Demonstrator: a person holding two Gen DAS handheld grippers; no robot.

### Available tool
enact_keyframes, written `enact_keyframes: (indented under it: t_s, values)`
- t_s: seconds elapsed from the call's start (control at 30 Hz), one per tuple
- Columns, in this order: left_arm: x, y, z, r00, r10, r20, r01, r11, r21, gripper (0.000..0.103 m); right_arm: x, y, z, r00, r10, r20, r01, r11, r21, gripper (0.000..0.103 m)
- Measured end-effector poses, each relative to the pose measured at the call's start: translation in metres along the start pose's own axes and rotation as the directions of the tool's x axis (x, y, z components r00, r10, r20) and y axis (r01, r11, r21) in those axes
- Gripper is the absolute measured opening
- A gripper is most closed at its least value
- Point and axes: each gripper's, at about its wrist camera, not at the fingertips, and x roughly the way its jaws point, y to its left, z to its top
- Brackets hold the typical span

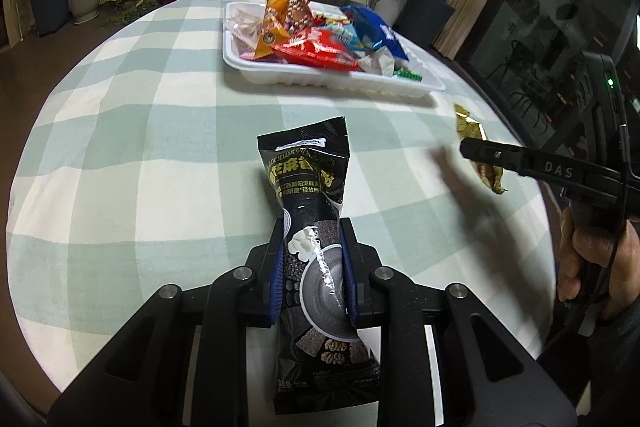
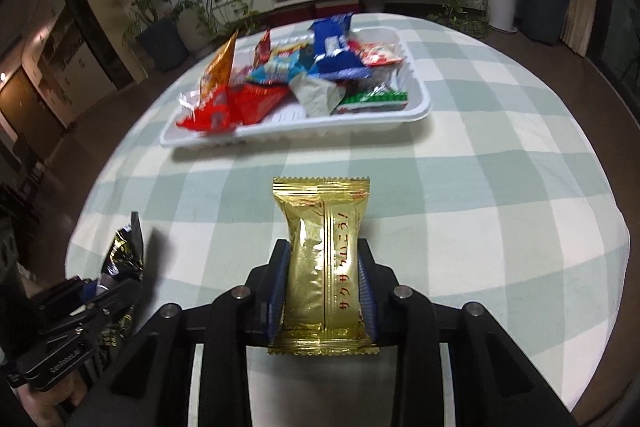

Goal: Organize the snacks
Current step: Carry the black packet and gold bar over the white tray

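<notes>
Here the left gripper (image 1: 314,267) points forward over the checked tablecloth (image 1: 140,147), its two blue-padded fingers clamped on one black sesame snack packet (image 1: 310,223). The packet stands lengthwise between the fingers, its sealed top end reaching ahead toward the tray and its lower end lying back over the gripper body.

The right gripper (image 2: 324,291) is held level in the same way, squeezing one gold-wrapped snack (image 2: 324,259) at its middle; the wrapper's crimped top edge sticks out ahead of the fingertips. In the left wrist view this gripper enters from the right edge, the person's right hand (image 1: 592,259) wrapped around its handle, with the gold wrapper hanging just above the cloth.

One white tray (image 2: 280,137) sits further along the table, well apart from both grippers. It holds a loose pile of packets: an orange one (image 2: 218,71) standing on end, two red ones, a blue one (image 2: 332,47), a pale green-white one, a green-striped one and several smaller ones behind, too jumbled to count exactly.
</notes>
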Motion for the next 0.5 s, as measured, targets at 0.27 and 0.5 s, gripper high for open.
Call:
enact_keyframes:
  t_s: [0.27, 0.5]
  values:
    - [-0.029, -0.002, 0.056, 0.996, -0.047, 0.077, 0.047, 0.999, -0.001, 0.022, -0.032, -0.019, 0.04, 0.994, 0.027, 0.109, -0.034, 0.997, 0.064, 0.034]
    - [-0.025, -0.017, 0.144, 0.991, -0.033, 0.131, 0.024, 0.997, 0.073, 0.022, -0.057, 0.005, 0.107, 0.97, 0.08, 0.231, -0.076, 0.997, -0.028, 0.034]
